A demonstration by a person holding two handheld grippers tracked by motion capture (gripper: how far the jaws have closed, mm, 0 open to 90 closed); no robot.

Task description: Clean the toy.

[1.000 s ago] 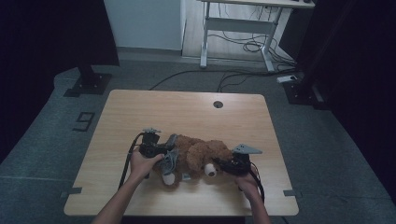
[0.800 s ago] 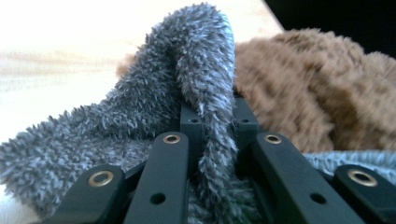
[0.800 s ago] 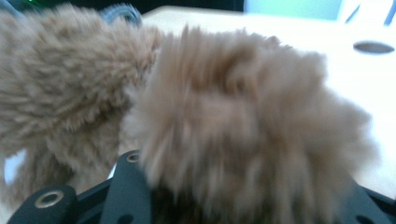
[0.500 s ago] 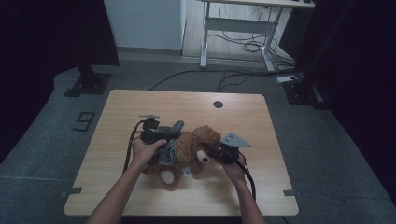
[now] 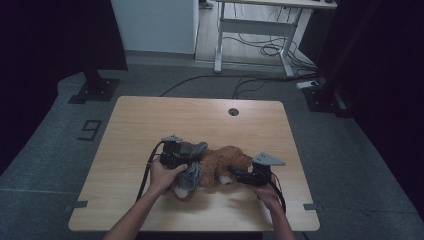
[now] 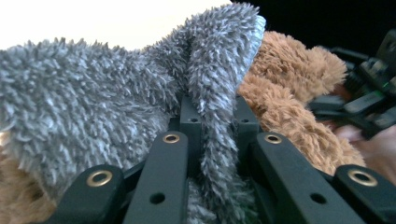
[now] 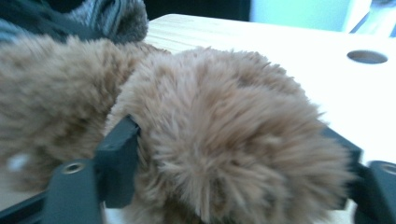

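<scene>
High view: a brown plush toy lies on its side near the front edge of the wooden table, its long axis running left to right across the table. A grey fleece garment covers the end nearer the left gripper; the bare brown end points toward the right gripper. One gripper meets each end, an arrangement that would let one hand steady the body while the other works the garment along it, whether on or off cannot be told

Left gripper view: the left gripper has its jaws pressed together on a fold of the grey fleece garment, which rises between them as a narrow ridge. Pinching a fold rather than the body gives purchase on the cloth alone. The brown plush toy lies beyond and to the right, with the other gripper farther off

Right gripper view: the right gripper straddles a rounded brown part of the plush toy. Its jaws have just been opening, with the plush between them; they now stand spread on either flank, and firm pressure cannot be confirmed through the fur. The table with its round cable hole lies behind
</scene>
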